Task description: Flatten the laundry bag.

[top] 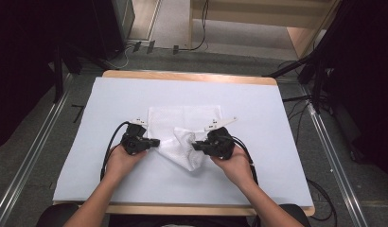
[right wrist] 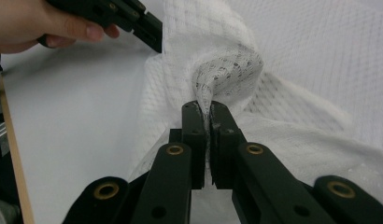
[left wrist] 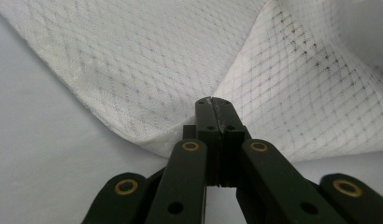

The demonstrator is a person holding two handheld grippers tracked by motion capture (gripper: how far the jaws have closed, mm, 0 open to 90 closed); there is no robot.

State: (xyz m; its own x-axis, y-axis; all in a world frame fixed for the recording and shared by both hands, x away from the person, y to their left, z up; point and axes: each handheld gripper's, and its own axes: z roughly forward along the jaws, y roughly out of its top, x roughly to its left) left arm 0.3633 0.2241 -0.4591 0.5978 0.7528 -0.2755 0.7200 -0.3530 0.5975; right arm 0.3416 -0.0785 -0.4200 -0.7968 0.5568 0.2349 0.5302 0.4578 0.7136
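Observation:
A white mesh cloth (top: 182, 124) lies on the sheet-covered table (top: 111, 104), its near part folded up into a loose peak between the two grippers. My left gripper (top: 155, 142) is shut on the cloth's left edge, and its own view shows the closed jaws (left wrist: 213, 100) pinching the fabric (left wrist: 133, 60). My right gripper (top: 195, 146) is shut on a bunched corner of the cloth (right wrist: 227, 70), with fabric squeezed between the jaws (right wrist: 204, 107). The left gripper (right wrist: 154, 36) and the hand holding it appear at the top left of the right gripper view.
The pale sheet covers nearly the whole tabletop, and a wooden rim (top: 192, 75) shows at the far edge. Dark stands (top: 320, 71) and cables (top: 296, 113) flank the table on the floor. Metal floor rails (top: 36, 151) run along both sides.

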